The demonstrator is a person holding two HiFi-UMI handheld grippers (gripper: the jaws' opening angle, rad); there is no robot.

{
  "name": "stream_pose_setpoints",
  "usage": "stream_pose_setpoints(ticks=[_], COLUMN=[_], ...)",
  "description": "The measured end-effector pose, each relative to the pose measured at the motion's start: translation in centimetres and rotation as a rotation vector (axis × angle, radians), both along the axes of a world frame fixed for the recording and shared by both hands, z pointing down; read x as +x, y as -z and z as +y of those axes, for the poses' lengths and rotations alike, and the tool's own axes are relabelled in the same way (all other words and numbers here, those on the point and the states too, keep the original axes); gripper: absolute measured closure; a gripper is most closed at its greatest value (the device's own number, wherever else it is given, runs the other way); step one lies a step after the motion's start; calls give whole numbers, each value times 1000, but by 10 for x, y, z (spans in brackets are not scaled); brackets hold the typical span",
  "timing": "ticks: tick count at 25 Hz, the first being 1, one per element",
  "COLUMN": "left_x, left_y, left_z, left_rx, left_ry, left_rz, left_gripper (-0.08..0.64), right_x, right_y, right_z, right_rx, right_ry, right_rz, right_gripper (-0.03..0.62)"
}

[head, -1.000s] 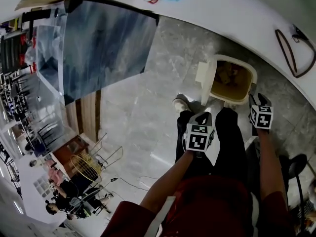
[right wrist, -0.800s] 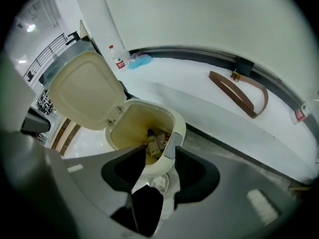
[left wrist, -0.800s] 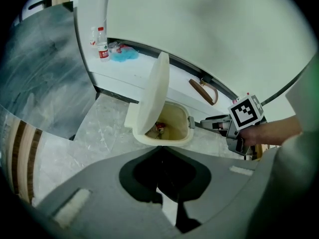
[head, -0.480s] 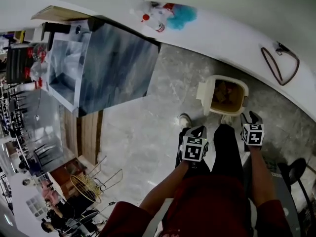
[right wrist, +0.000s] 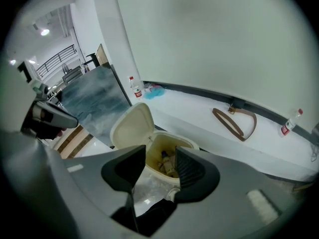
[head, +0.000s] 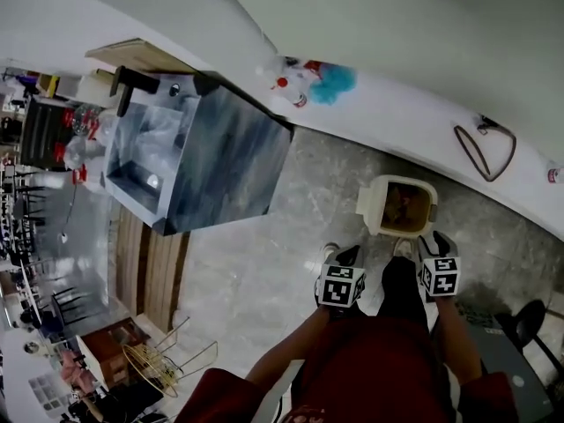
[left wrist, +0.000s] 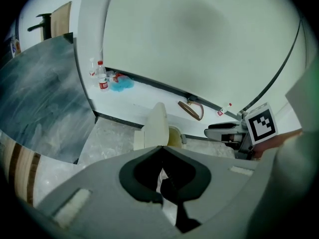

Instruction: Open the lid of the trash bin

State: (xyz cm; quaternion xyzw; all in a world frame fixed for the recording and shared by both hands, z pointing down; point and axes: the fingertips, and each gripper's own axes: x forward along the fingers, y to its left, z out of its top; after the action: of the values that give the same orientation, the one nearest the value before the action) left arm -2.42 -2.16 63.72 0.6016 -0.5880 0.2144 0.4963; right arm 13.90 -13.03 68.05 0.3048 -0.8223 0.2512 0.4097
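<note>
Cream trash bin (head: 433, 206): sitting on the floor before me, lid (head: 368, 203) standing up.
Writing: bottle (left wrist: 102, 79) is wearing a red label, print unreadable.
Left gripper (left wrist: 160, 149): I'm keeping its jaws together, gripping nothing.
Right gripper (right wrist: 160, 158): I'm holding its jaws partly apart, empty, clear of the bin.

Wall: I see a plain pale wall (head: 423, 25), bare all along.
Ledge: a white ledge (head: 414, 122) runs along the wall's foot.
Floor: glossy grey marbled tiles (head: 256, 263); a strip of wood planks (head: 145, 263) lies to my left.
Counter: a big blue-grey marbled counter (head: 233, 161) stands left of centre.
Furniture: a wire-frame piece (head: 154, 359) sits low on the left; I cannot tell what it is.
Light: in the right gripper view a ceiling lamp (right wrist: 45, 32) glows above a railing (right wrist: 56, 62).
</note>
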Motion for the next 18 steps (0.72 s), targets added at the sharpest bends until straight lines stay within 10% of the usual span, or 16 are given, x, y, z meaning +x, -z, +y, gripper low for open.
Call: stream_pose_setpoints(ticks=[18], left_x=[-77], left_y=[182], left_z=[-68], left_rx=[525], left_ry=[29], left_rz=[-183], left_gripper=[554], right_x=[-50], right_y=[239], right_z=[-52], right_rx=[476], right_ry=[-68], right_rz=[-270], right_gripper=[402])
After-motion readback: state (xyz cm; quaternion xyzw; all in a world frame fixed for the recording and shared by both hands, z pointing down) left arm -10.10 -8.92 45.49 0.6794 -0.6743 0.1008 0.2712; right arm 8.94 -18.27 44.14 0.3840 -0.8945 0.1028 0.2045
